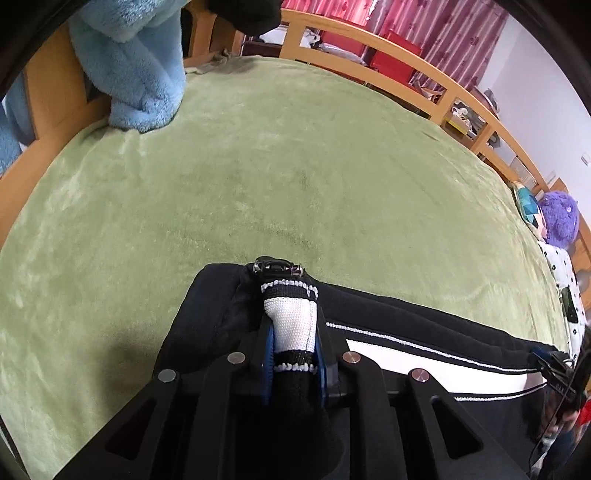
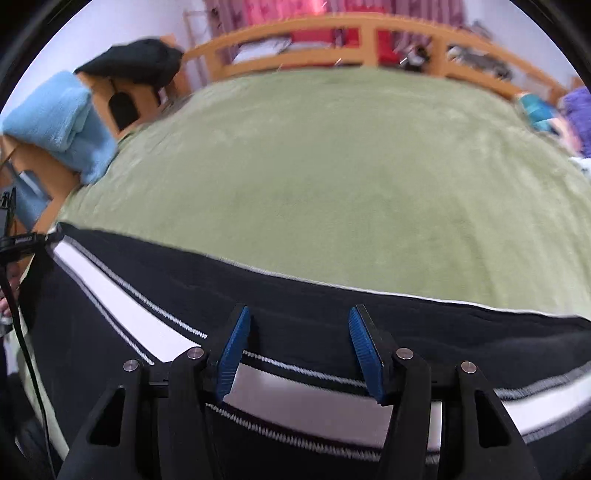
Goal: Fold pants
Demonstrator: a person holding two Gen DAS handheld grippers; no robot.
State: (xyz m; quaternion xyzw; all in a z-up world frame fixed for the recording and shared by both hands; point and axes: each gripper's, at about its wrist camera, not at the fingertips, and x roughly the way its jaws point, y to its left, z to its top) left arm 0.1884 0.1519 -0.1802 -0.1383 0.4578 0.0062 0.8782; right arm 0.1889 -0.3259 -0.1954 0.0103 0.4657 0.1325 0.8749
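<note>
A plush green blanket (image 1: 295,166) covers the bed. Black, white-striped pants (image 1: 424,332) are laid lengthwise left-right along its near edge. Their knitted waistband is clamped by the left gripper (image 1: 293,354); the right gripper (image 2: 299,354) is held spread above them.

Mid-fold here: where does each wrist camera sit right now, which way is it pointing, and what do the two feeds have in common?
Left wrist: sits on the left gripper, low over the green blanket, looking across the bed toward the wooden rail; its fingers are clamped on the pants.
Right wrist: sits on the right gripper, fingers apart above the pants, facing the same rail; slightly blurred.
Shared: pants, green blanket, rail, blue towel.
</note>
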